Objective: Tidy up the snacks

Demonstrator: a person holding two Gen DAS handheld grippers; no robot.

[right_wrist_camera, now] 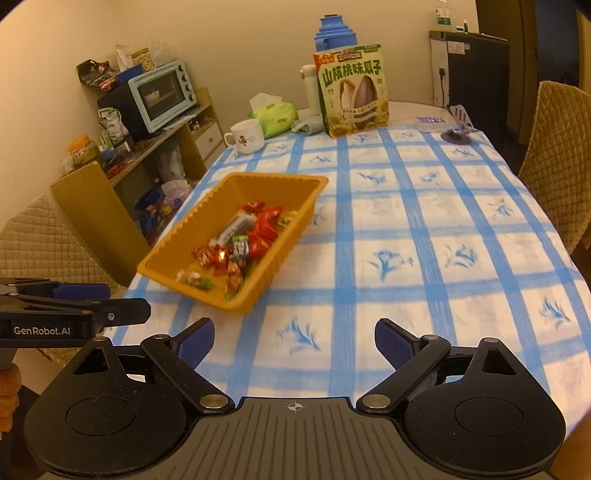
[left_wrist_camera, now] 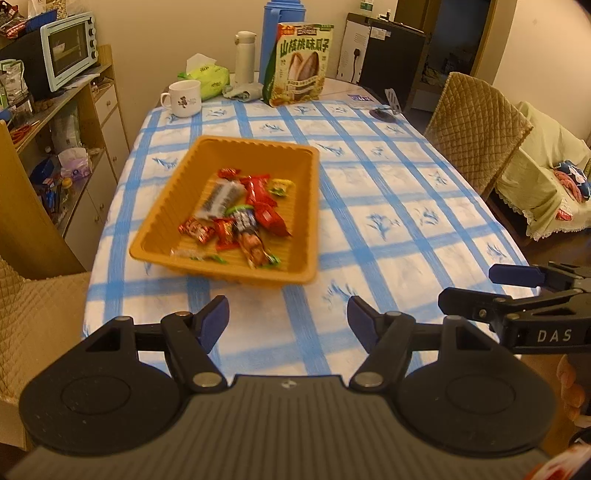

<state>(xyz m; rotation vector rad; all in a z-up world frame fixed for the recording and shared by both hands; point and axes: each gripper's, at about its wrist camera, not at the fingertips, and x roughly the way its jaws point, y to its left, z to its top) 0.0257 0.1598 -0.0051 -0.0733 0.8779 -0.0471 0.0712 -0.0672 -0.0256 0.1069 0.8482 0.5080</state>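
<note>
An orange plastic tray sits on the left side of the blue-checked tablecloth and holds several wrapped snacks, mostly red, one grey. My left gripper is open and empty above the table's near edge, just short of the tray. My right gripper is open and empty, to the right of the tray and nearer than it. Each gripper shows at the edge of the other's view: the right one, the left one.
At the table's far end stand a large sunflower-seed bag, a white mug, a tissue pack, a white flask and a blue thermos. Quilted chairs flank the table. A shelf with a toaster oven stands left.
</note>
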